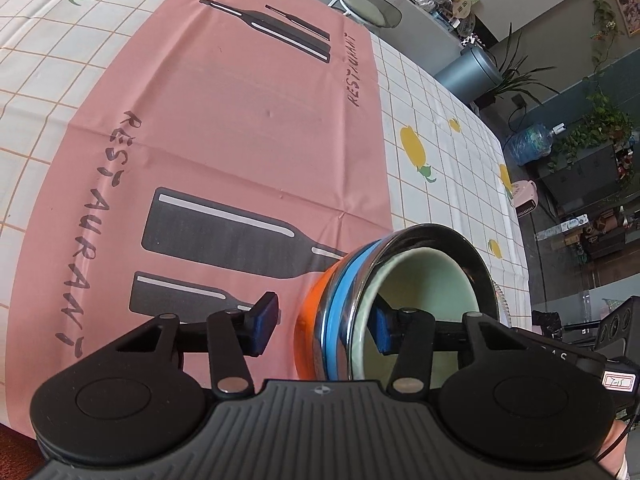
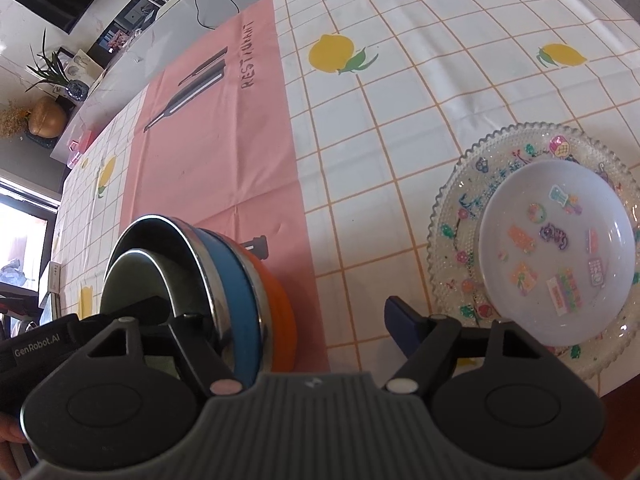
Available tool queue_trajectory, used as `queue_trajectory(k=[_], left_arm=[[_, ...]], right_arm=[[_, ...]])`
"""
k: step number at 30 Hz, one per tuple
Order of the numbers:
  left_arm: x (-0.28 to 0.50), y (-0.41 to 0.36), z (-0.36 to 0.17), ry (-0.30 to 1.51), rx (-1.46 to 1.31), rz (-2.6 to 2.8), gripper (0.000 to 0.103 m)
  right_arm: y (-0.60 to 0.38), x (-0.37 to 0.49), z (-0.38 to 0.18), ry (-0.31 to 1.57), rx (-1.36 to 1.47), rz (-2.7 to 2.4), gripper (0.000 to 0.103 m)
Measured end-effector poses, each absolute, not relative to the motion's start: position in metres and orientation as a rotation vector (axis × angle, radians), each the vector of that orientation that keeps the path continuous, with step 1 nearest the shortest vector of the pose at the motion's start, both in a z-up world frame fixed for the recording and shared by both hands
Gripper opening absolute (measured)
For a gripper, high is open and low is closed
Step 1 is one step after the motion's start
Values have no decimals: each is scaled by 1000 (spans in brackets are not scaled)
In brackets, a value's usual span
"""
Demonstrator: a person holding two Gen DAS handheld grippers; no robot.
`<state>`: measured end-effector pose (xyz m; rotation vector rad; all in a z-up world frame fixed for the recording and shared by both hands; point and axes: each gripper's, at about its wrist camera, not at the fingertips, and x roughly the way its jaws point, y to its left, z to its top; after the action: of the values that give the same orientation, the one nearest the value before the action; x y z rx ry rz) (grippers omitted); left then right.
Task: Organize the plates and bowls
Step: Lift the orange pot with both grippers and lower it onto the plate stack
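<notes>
Pink placemat (image 1: 240, 128) on lemon-print tablecloth (image 2: 400, 100); water jug (image 1: 532, 144) beyond.

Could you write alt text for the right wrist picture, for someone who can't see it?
The right gripper straddles the rim of a nest of bowls, orange outermost, then blue, steel and pale green. To the right, a white sticker-dotted bowl sits in a clear glass plate on the lemon-print tablecloth.

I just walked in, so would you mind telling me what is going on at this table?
A person with two handheld grippers is tidying dishes. Both the left gripper and right gripper straddle the rim of a stack of nested bowls, neither clamped. A white dish already sits on a glass plate nearby.
</notes>
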<state>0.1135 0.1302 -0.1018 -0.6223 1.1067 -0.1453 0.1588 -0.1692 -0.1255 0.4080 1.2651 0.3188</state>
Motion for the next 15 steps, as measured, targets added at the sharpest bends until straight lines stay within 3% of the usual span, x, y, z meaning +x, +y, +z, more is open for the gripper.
queue_trajectory(k=[9, 15], left_arm=[[117, 124, -99, 1098, -620, -156, 57], [116, 121, -105, 1119, -622, -142, 61]], right_arm=[[-186, 155, -81, 1152, 431, 342, 76], [-175, 155, -93, 1205, 498, 404, 77]])
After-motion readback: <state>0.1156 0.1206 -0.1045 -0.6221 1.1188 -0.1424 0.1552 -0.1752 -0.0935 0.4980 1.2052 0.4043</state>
